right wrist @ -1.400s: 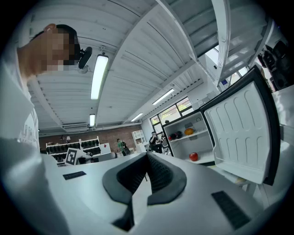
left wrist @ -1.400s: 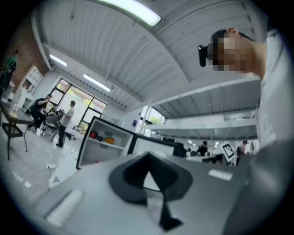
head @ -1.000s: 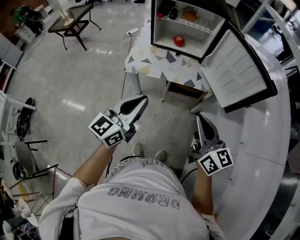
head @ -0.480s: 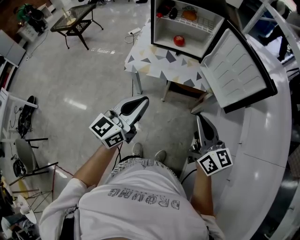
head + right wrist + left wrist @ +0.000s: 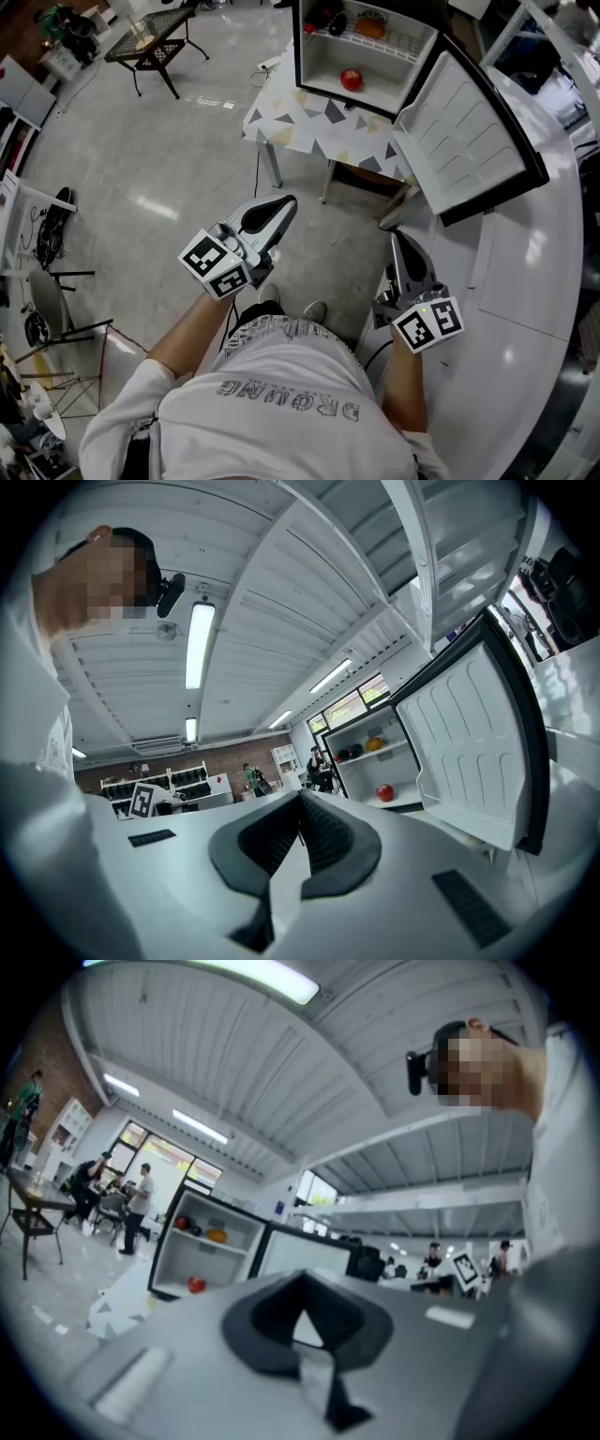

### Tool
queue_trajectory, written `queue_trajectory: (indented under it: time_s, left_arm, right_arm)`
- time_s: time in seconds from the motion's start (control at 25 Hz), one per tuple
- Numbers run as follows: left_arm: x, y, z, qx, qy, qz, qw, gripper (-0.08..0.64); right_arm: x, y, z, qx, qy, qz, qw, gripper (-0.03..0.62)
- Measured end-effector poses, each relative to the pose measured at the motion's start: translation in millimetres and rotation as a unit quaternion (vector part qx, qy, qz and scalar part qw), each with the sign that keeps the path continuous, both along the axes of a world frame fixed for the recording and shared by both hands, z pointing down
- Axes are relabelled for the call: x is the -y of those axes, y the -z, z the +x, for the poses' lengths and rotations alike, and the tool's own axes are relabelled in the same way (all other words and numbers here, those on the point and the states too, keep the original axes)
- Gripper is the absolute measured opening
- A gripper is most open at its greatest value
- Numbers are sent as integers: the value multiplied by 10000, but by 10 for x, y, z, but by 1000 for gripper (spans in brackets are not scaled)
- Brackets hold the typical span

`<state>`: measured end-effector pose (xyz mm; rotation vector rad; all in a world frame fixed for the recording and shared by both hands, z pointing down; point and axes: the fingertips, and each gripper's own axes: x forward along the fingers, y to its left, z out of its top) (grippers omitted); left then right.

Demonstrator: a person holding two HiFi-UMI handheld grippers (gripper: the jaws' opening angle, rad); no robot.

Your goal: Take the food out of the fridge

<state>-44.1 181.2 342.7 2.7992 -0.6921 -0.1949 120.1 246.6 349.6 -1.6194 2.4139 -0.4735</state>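
The small fridge stands open on a patterned table, its door swung to the right. A red apple lies on its floor. An orange fruit and dark items sit on the shelf above. My left gripper and right gripper are both shut and empty, held level in front of the body, well short of the fridge. The left gripper view shows the fridge and apple far beyond the shut left gripper. The right gripper points left of the apple.
A curved white counter runs along the right, close to my right arm. The open fridge door juts toward it. A dark side table stands at the far left, with a cable on the floor by the table. People sit in the distance.
The fridge and table have slid slightly up and left in the head view. Both grippers stay shut and keep about the same place in front of the body.
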Motion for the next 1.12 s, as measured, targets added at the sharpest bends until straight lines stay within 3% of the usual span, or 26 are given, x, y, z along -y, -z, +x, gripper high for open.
queue_trajectory:
  time_s: [0.32, 0.68, 1.12]
  left_arm:
    - [-9, -5, 107, -29, 235, 19, 9997, 7]
    - [86, 22, 235, -54, 224, 77, 9997, 7]
    - [655, -52, 267, -110, 227, 56, 9997, 8]
  right_arm:
    - [-8, -61, 184, -10, 129, -25, 9999, -11]
    - [84, -52, 311, -28, 123, 21, 9999, -11]
    - [622, -133, 379, -88, 78, -57, 9999, -11]
